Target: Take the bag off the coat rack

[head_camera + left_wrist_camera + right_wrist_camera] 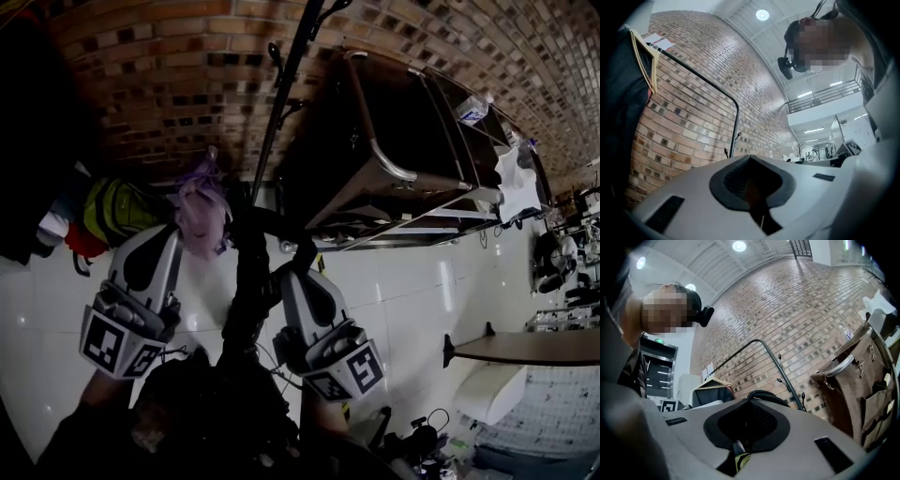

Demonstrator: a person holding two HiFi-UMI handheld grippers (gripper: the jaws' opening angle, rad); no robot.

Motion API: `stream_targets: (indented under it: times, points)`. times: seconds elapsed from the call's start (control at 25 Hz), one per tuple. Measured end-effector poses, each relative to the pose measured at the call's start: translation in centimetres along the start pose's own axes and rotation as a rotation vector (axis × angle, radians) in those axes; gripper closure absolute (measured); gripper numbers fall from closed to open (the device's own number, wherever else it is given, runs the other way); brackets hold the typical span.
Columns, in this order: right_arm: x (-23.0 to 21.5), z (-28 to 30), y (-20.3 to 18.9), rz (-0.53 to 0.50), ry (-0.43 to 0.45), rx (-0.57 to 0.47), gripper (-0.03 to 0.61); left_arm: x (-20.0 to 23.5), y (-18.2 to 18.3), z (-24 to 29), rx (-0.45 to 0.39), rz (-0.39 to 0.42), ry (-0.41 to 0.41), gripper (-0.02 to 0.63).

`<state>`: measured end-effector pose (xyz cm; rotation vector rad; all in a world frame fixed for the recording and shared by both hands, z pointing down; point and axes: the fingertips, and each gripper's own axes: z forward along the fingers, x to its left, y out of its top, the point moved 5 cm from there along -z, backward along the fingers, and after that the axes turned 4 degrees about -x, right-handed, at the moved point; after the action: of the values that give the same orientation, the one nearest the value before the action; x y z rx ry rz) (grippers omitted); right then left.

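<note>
Two hand-held grippers sit nearest. The left hand-held gripper (187, 228) has its jaws drawn narrow, and what they hold cannot be made out. The right hand-held gripper (298, 264) is closed on a black strap (765, 396). One black bag (246, 314) hangs slack between them, its long axis upright and its strap end toward the single coat rack (281, 94) before the brick wall (169, 75).

Left claw (176, 236) and right claw (296, 266) flank black bag (247, 298) below coat rack (284, 86).

Left gripper (174, 234) raised, right gripper (298, 269) beside it, both jaws closed
</note>
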<state>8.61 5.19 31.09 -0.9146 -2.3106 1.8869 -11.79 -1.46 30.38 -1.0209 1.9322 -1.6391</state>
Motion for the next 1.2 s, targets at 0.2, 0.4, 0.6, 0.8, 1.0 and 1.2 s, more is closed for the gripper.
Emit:
stream_targets:
  times: [0.2,0.4,0.6,0.8,1.0,1.2]
  points:
    - [4.6,-1.5,-1.6,-0.001,-0.003,-0.002,0.561,0.6,1.5,-6.3,-0.017,0.02,0.038,0.588]
    - [7.6,-3.9,-2.5,0.041,-0.033,-0.02,0.561,0.0,2.9,-11.5,-0.028,0.037,0.069,0.588]
    - [11.2,-6.0,-4.0,0.009,-0.037,0.014,0.561,-1.1,4.0,-15.9,-0.033,0.035,0.074,0.588]
    - [13.8,-7.9,-5.3,0.013,-0.042,0.035,0.562,-2.0,4.4,-18.7,-0.034,0.035,0.068,0.588]
    - [15.4,-9.6,-6.1,0.007,-0.055,0.053,0.563,-2.9,4.4,-20.4,-0.022,0.035,0.051,0.588]
    - [16.8,-10.3,-5.9,-0.006,-0.058,0.044,0.562,-4.3,4.2,-21.3,0.017,0.107,0.02,0.588]
